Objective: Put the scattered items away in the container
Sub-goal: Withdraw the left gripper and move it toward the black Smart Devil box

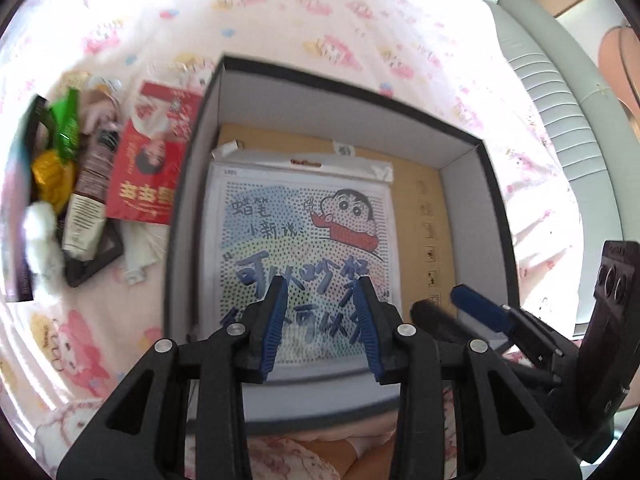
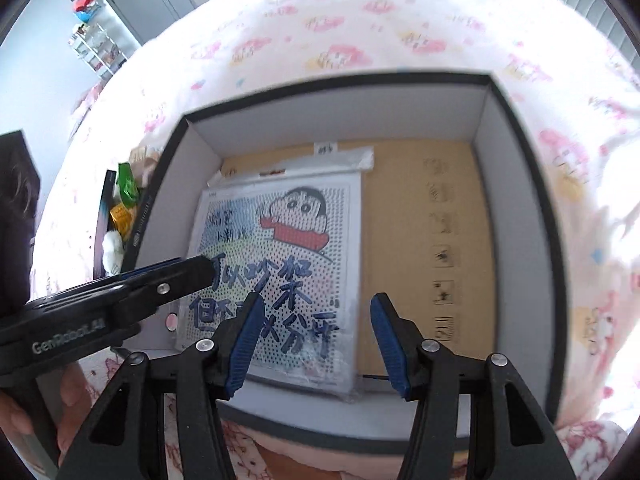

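Clutter beside box (left side)

the left gripper, a black two-finger tool with ribbed blue pads, points steeply downward with its jaws standing partly apart and nothing between the pads. the right gripper, of the same black build with blue pads, also tilts downward, its jaws set wider and likewise empty. the two tools sit side by side, close but not touching, each showing at the edge of the other's view. a bare hand wraps the black handle of the left tool, fingers curled around the grip.
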`<state>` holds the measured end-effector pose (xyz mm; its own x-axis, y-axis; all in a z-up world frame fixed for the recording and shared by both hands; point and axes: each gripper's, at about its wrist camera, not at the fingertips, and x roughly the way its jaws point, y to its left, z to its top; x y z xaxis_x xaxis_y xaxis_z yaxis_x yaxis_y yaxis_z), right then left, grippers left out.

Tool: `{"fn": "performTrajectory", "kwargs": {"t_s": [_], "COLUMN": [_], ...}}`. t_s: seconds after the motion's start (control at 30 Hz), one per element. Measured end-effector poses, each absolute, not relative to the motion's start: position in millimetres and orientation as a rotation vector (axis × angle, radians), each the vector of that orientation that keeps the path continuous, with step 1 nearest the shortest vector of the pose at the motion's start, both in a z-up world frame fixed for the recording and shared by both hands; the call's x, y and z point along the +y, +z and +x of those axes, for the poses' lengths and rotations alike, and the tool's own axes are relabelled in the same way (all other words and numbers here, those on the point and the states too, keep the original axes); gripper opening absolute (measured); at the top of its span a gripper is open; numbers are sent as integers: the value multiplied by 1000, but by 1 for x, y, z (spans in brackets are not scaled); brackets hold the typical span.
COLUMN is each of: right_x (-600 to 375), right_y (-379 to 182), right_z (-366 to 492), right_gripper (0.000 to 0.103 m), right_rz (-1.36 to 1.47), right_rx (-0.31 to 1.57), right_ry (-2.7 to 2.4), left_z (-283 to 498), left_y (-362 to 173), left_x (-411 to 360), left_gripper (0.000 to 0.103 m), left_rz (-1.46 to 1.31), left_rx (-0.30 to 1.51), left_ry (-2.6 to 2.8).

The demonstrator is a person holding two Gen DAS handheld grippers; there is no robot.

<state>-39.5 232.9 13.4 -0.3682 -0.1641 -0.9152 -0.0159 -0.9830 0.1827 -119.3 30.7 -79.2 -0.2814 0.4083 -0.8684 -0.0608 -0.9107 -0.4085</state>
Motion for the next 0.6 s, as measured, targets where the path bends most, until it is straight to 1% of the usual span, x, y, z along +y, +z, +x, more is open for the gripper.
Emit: {"fn": "performTrajectory", "kwargs": {"t_s": [0.1, 0.17, 0.27, 0.33, 0.47, 0.6], "right_x": [232, 239, 225, 188, 174, 158], "right_y": [33, 62, 59, 5, 1, 1], "right_z": [-21, -2, 2, -22, -21, -20], "right_gripper": [52, 52, 52, 52, 52, 52], "right_rz": [1634, 1576, 1496, 1449, 1381, 1320], "right_rx": [-226, -228, -209, -204, -215, -189], "right_ry": [-2577, -2606, -2644, -2676, -2699, -2705], "left_z": [-102, -92, -81, -69, -53, -40], "left_y": [-52, -37, -20, -8, 6, 15], "left_x": [29, 26, 29, 28, 30, 18], "left_gripper": [36, 36, 37, 37, 37, 37], "left_rz": [-1578, -1514, -1436, -1396, -1339, -1314], "left_rx": [-375, -362, -345, -332, -301, -312], "left_ry": [2311, 2323, 2358, 2376, 2407, 2424]}}
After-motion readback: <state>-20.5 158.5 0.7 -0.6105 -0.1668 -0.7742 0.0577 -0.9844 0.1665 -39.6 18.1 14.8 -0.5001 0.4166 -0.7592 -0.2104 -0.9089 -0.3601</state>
